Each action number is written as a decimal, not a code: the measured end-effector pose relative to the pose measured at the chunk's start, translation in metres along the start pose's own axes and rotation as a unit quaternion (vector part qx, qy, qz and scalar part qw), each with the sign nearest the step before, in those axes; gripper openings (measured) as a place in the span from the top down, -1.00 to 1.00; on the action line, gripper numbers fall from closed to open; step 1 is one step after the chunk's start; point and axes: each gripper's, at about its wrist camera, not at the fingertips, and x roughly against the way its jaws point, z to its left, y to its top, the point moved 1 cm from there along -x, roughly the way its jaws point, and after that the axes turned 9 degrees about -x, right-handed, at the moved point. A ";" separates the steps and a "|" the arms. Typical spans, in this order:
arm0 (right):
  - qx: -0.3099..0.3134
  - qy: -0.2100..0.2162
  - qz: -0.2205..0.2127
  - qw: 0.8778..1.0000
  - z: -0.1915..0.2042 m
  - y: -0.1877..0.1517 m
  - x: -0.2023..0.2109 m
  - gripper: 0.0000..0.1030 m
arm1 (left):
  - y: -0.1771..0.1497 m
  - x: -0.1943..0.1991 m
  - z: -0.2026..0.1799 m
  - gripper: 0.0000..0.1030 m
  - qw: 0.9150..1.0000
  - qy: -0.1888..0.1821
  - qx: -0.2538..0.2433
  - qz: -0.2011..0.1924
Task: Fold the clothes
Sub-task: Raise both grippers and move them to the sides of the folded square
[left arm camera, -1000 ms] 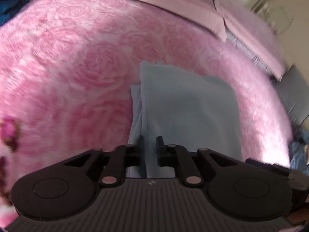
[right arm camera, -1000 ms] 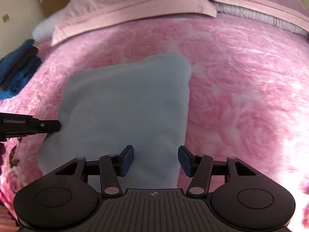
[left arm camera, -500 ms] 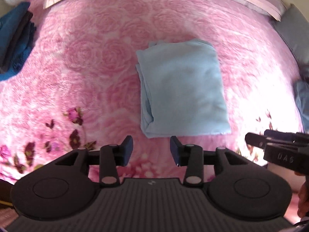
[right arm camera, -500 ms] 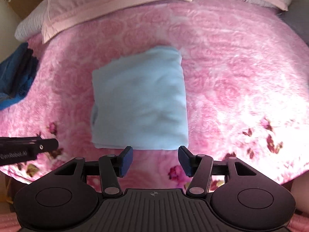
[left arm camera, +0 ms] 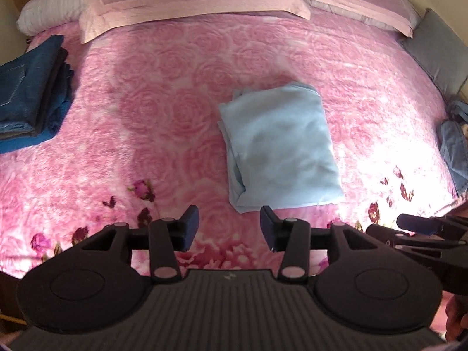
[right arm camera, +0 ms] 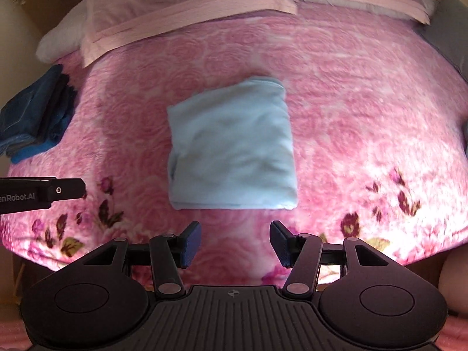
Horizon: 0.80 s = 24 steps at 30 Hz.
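Both jaws are held apart — left hand-held gripper (left arm camera: 229,222), right hand-held gripper (right arm camera: 235,238) — near the folded blue garment (right arm camera: 231,149) on the bed (right arm camera: 365,102).

1 light blue folded garment (left arm camera: 280,143) is lying at frame center. 1 stack of dark blue folded clothes (left arm camera: 32,96) is sitting at left edge. 2 pink pillows (left arm camera: 187,3) are showing along the top, 1 grey cushion (left arm camera: 435,49) at upper right. 2 grippers: left gripper (left arm camera: 229,225), right gripper (right arm camera: 235,241).

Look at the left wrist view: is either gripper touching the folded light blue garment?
No. The light blue garment lies alone on the pink blanket, with the open left gripper short of its near edge.
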 end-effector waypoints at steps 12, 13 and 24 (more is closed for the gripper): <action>0.089 0.044 -0.006 0.995 -0.029 0.015 0.011 -0.08 | -0.007 0.021 -0.051 0.14 0.996 0.039 0.073 -0.024; 0.096 0.045 -0.007 0.994 -0.035 0.017 0.013 -0.08 | -0.006 0.021 -0.057 0.14 0.996 0.042 0.079 -0.025; 0.149 0.061 0.002 0.987 -0.103 0.038 0.021 -0.08 | 0.005 0.017 -0.128 0.13 0.990 0.062 0.119 -0.030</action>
